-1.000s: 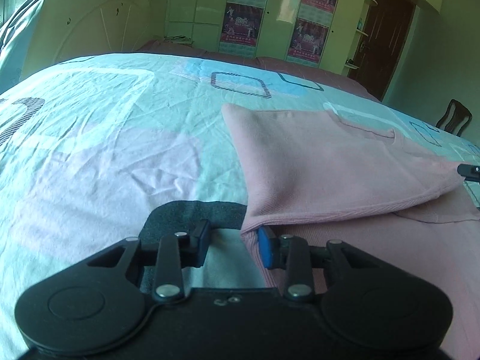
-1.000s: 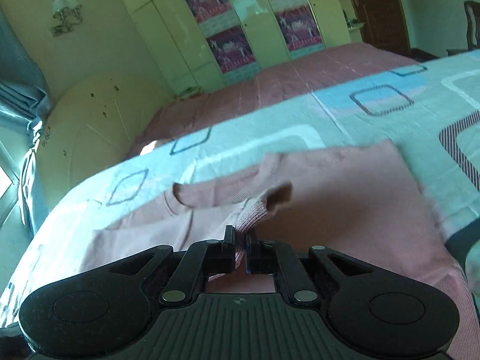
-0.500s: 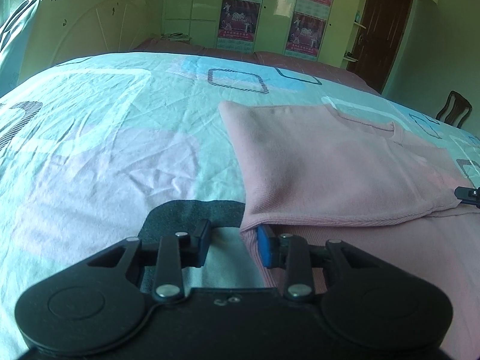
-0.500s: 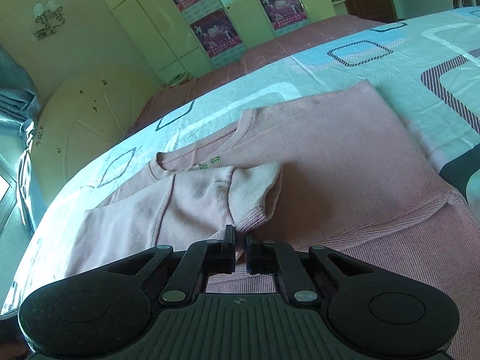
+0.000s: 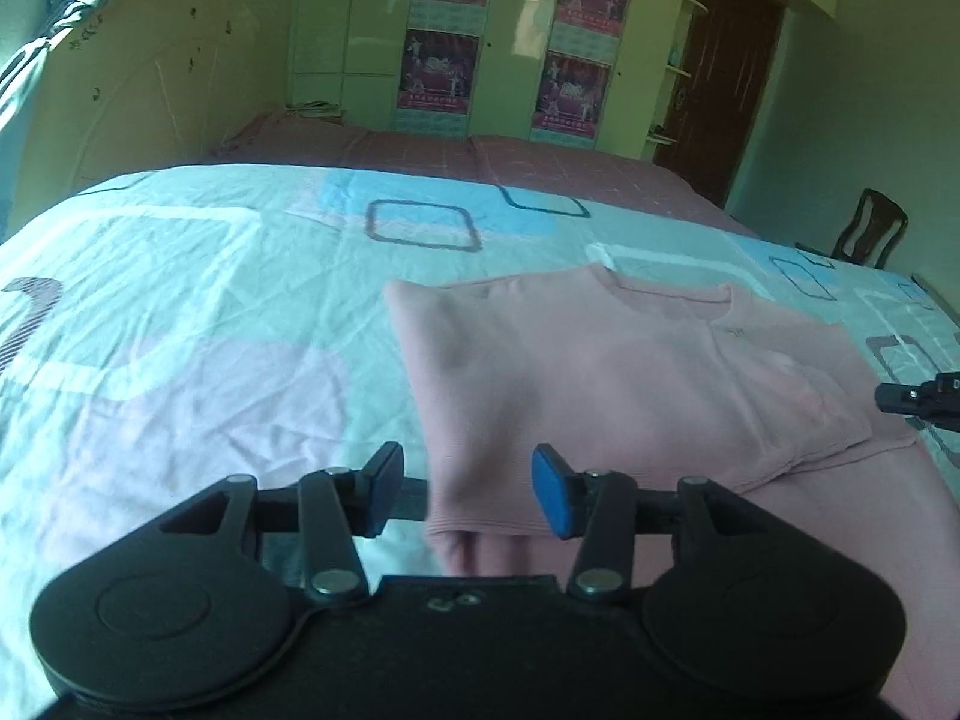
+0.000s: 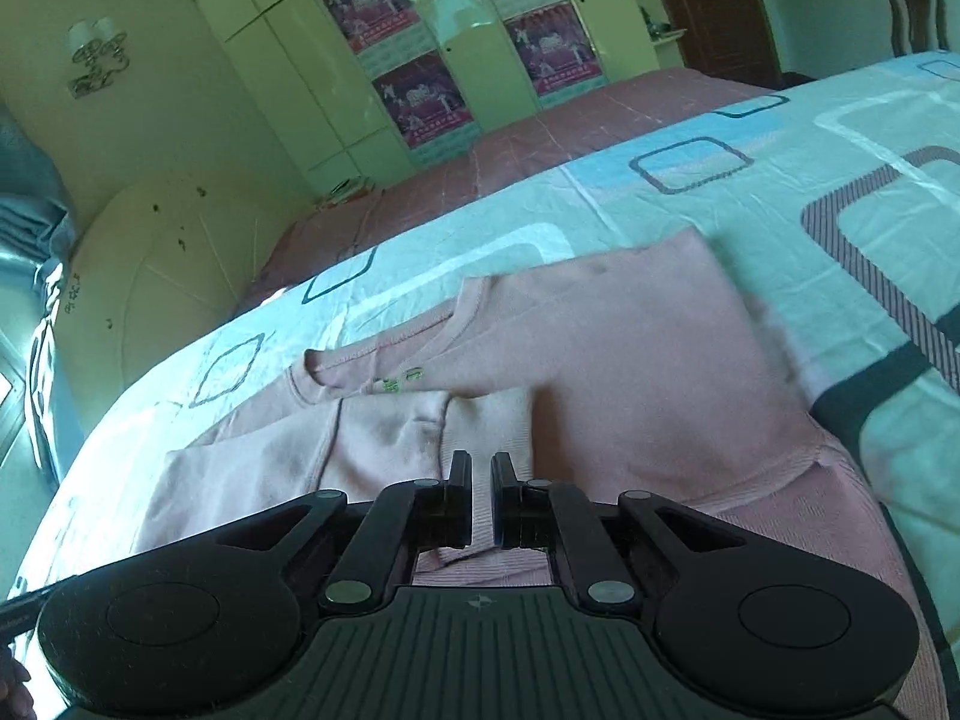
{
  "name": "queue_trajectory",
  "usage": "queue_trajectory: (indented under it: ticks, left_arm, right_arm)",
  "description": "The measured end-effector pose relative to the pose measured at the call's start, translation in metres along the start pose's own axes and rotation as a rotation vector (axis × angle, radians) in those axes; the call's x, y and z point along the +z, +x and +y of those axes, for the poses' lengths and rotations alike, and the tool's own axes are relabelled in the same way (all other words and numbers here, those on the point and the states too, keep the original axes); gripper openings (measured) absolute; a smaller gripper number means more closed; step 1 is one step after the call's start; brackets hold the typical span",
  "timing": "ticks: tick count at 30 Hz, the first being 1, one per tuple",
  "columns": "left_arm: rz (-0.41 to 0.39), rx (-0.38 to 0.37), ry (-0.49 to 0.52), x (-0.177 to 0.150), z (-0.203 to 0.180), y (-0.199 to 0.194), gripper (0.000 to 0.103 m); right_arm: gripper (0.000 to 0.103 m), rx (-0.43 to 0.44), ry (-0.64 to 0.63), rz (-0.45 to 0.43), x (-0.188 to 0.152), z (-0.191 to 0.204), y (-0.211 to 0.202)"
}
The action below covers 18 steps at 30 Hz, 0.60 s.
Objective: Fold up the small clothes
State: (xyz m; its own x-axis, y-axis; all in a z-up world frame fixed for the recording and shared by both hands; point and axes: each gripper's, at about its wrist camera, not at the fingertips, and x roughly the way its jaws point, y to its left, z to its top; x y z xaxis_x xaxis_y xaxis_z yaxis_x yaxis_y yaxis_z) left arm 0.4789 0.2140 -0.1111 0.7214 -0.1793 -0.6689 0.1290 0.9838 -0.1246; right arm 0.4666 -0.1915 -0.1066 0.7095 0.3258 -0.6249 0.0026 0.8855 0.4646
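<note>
A pink long-sleeved top [image 5: 630,384] lies flat on the bed, with one side folded over the body. My left gripper [image 5: 468,489] is open, its fingers on either side of the folded corner near the hem. My right gripper [image 6: 477,483] stands slightly open over the ribbed sleeve cuff [image 6: 486,420], which lies flat between its fingers on the top [image 6: 630,372]. The right gripper's tip shows at the right edge of the left wrist view [image 5: 918,399].
The bed has a pale sheet [image 5: 180,324] with blue, pink and dark square patterns. A maroon cover [image 5: 480,150] lies at the far side, before wardrobes with posters [image 5: 444,54]. A wooden chair [image 5: 870,228] and a brown door [image 5: 732,78] are at the right.
The right gripper carried the sleeve down onto the top and its jaws parted, letting the cuff go. The left gripper opened wider and shifted right over the folded corner.
</note>
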Motion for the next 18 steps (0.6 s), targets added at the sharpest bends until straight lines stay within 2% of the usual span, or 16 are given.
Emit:
queue_trajectory:
  ticks: [2, 4, 5, 8, 10, 12, 14, 15, 18]
  left_arm:
    - [0.036, -0.024, 0.026, -0.003, -0.016, 0.020, 0.045]
    - [0.087, -0.027, 0.031, -0.011, -0.021, 0.038, 0.045]
    - [0.091, -0.026, 0.038, -0.015, -0.021, 0.041, 0.046]
    - [0.092, -0.048, 0.038, -0.017, -0.015, 0.041, 0.046]
    - [0.104, -0.066, 0.034, -0.008, -0.011, 0.043, 0.046]
    - [0.086, -0.073, 0.043, 0.004, -0.009, 0.046, 0.047]
    - [0.077, -0.075, 0.051, 0.019, -0.008, 0.057, 0.051]
    - [0.070, -0.079, 0.055, 0.025, -0.007, 0.063, 0.052]
    - [0.065, -0.060, 0.084, 0.044, -0.004, 0.089, 0.052]
  right_arm:
    - [0.006, -0.006, -0.051, 0.049, -0.004, 0.010, 0.016]
    - [0.006, -0.048, -0.103, 0.119, -0.014, 0.013, 0.032]
    - [0.005, -0.067, -0.126, 0.155, -0.020, 0.011, 0.038]
    - [0.005, -0.054, -0.148, 0.185, -0.024, 0.006, 0.034]
    - [0.005, -0.050, -0.148, 0.162, -0.022, 0.002, 0.027]
    - [0.006, -0.075, -0.102, 0.085, -0.012, -0.007, 0.022]
    - [0.039, -0.087, -0.019, 0.044, 0.002, -0.018, 0.027]
    - [0.069, -0.075, 0.024, 0.022, 0.010, -0.024, 0.031]
    - [0.070, -0.020, 0.093, 0.034, 0.026, -0.034, 0.050]
